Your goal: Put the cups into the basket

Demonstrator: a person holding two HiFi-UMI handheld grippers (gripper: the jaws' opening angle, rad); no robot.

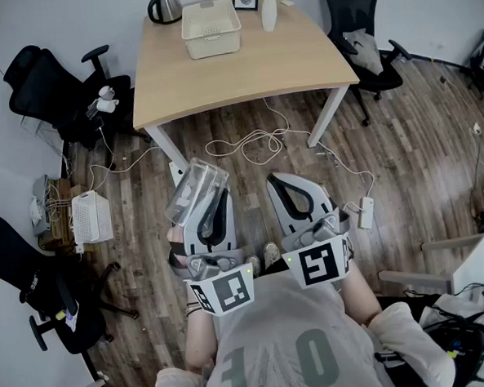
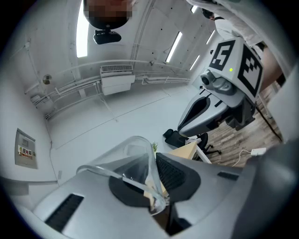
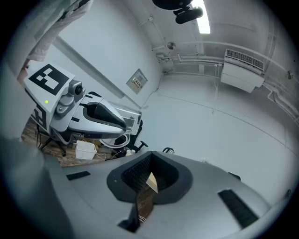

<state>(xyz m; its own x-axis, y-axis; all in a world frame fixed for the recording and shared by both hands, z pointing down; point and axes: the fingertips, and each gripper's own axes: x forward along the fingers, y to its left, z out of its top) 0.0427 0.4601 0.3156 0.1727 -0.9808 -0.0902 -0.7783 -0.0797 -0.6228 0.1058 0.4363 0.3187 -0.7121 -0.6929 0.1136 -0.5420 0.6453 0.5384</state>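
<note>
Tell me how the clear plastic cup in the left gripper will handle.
The clear plastic cup looks thin-walled, so it is probably light and easily squashed. The left gripper pinches only one wall at its rim, so it may swing or slip. Empty and smooth, it could tip easily once set down.

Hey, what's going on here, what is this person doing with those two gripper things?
A person stands back from the table with a gripper in each hand. The left gripper is clamped on the wall of a clear plastic cup, held out over the wooden floor. The right gripper is shut and empty. The white basket sits at the table's far end, so this cup is not in it yet.
</note>
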